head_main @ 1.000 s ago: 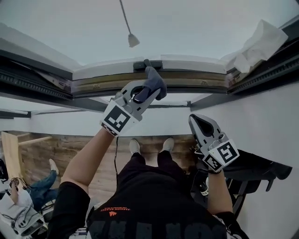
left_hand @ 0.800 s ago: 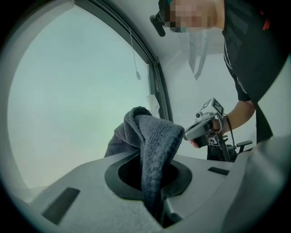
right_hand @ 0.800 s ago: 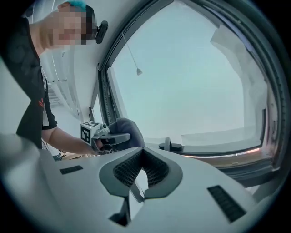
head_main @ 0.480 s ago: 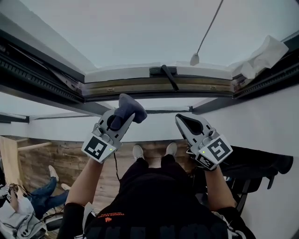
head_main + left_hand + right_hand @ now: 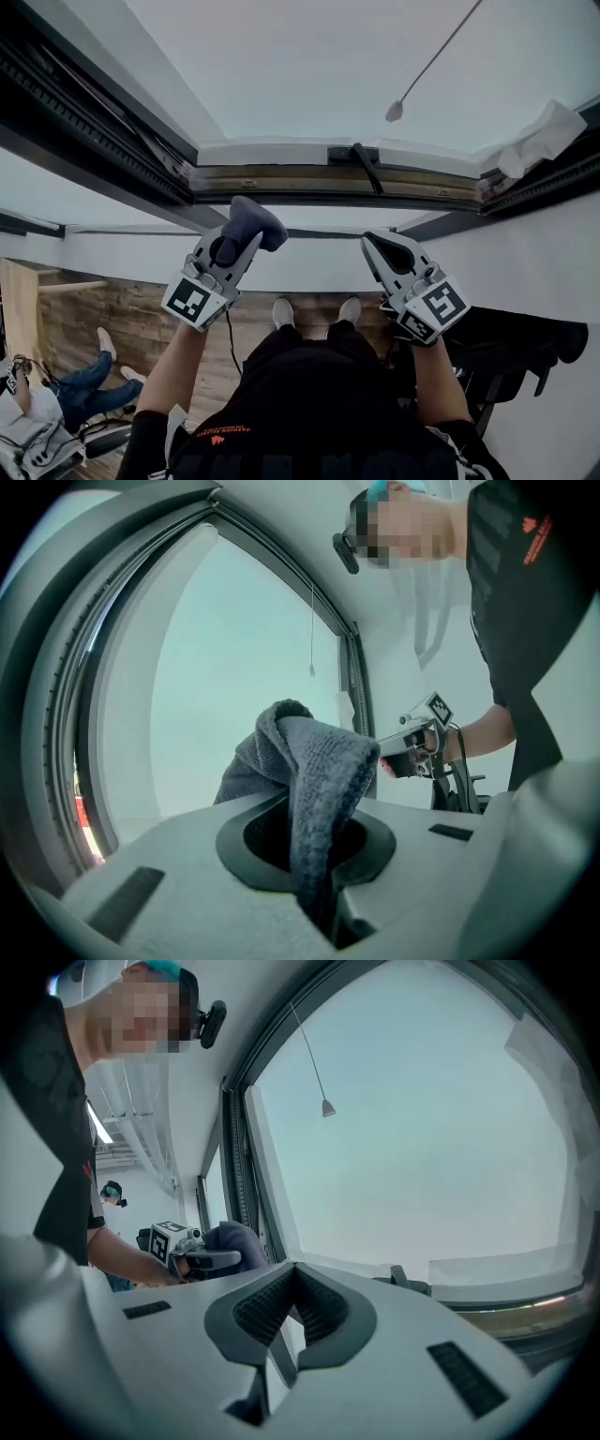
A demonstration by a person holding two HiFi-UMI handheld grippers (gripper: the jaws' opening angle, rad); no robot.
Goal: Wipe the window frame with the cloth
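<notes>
My left gripper (image 5: 234,246) is shut on a grey cloth (image 5: 255,218), which bunches over its tips. It hangs in the air below the window frame's lower rail (image 5: 281,178), apart from it. In the left gripper view the cloth (image 5: 314,761) drapes out of the jaws, in front of the glass and the dark frame post (image 5: 354,672). My right gripper (image 5: 377,248) is beside it to the right, shut and empty. In the right gripper view the right gripper's (image 5: 292,1312) pads meet with nothing between them. The left gripper (image 5: 192,1258) and the cloth (image 5: 234,1239) show to their left.
A dark window handle (image 5: 363,161) sits on the lower rail. A pull cord with a small weight (image 5: 395,111) hangs in front of the glass. A white crumpled sheet (image 5: 544,136) is wedged at the frame's right corner. A dark chair (image 5: 511,342) stands at the right, and a person sits at the lower left (image 5: 56,394).
My left gripper has come away from the rail near the handle and moved down and left with the cloth. The right gripper has risen a little beside it.
</notes>
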